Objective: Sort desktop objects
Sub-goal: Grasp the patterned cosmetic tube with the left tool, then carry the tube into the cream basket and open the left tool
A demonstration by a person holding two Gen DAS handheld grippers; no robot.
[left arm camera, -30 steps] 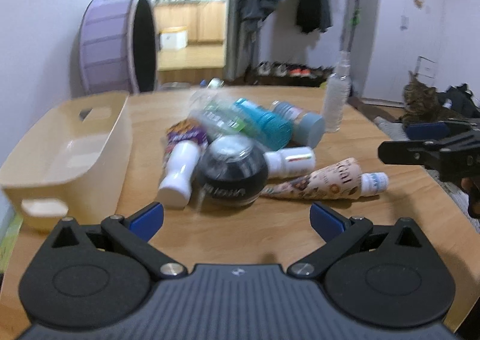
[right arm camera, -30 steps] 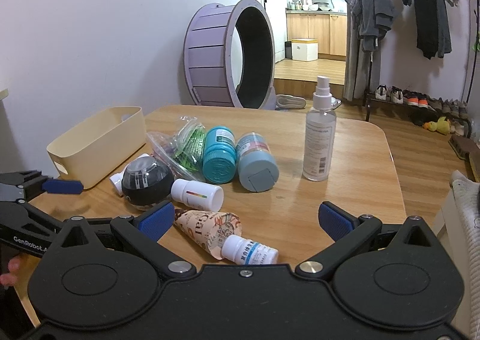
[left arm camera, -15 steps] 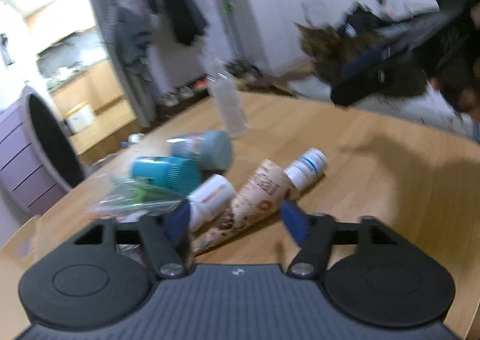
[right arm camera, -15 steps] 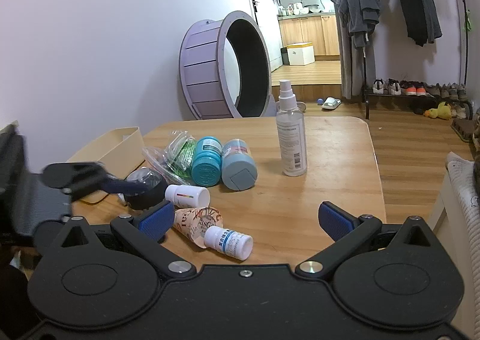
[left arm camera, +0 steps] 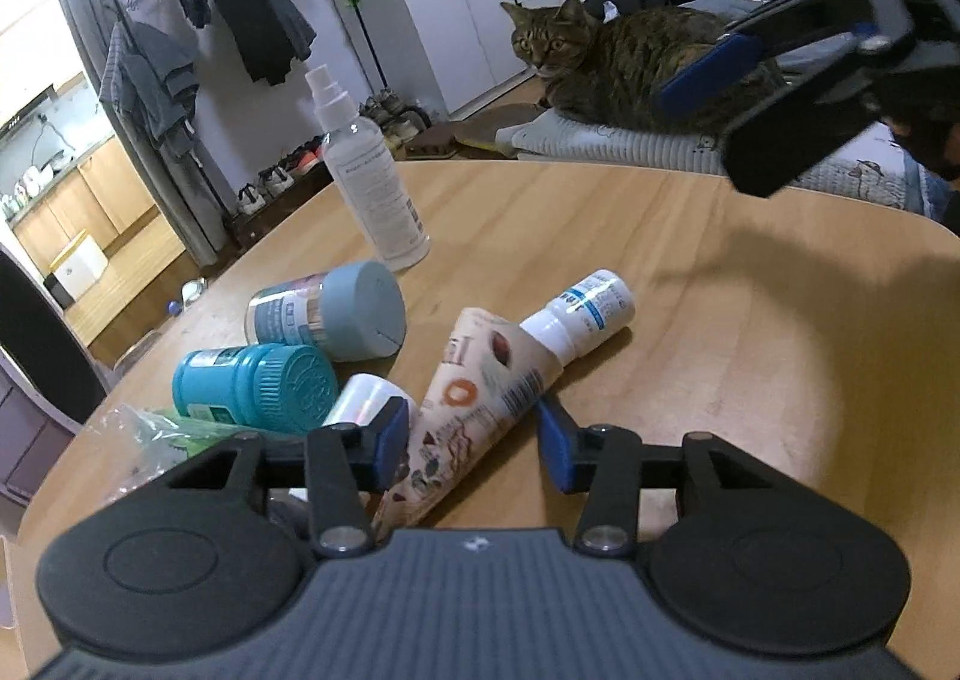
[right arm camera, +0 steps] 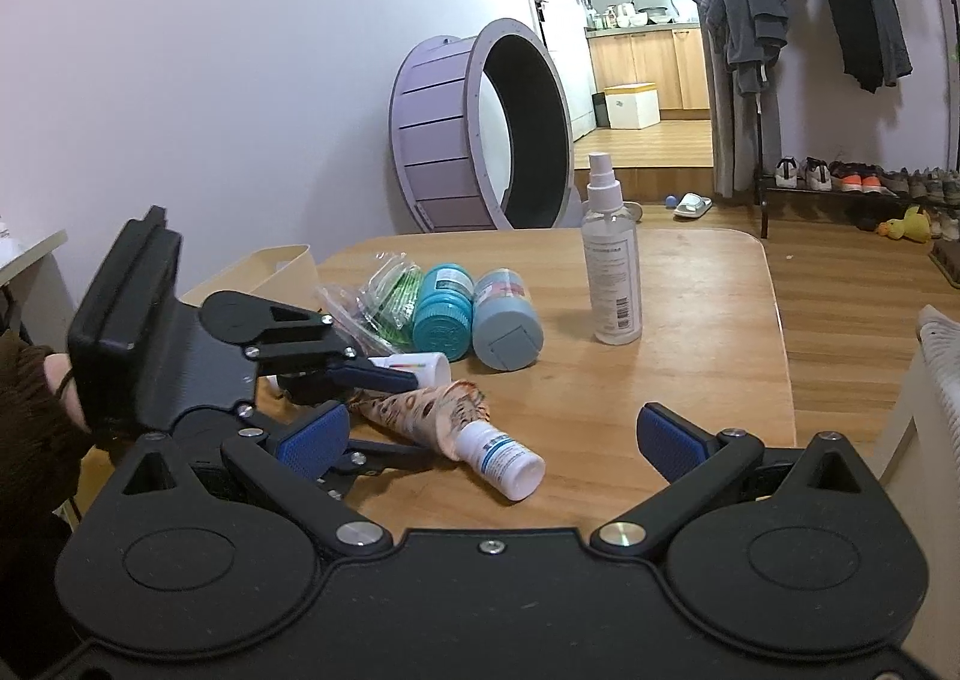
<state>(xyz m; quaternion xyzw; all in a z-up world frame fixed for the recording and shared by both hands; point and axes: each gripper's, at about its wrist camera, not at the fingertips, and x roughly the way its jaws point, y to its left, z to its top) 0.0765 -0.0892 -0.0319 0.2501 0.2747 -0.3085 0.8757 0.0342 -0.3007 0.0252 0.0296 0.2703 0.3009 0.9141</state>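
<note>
Blue pads of the left gripper straddle the printed paper cone, contact unclear. One white pill bottle pokes from its mouth; the right gripper gapes empty

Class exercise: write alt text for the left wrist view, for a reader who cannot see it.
The left gripper has its jaws around a patterned paper cone lying on a wooden table, not yet shut. Beyond lie a small white bottle, two jars and an upright spray bottle; a cat watches.
</note>
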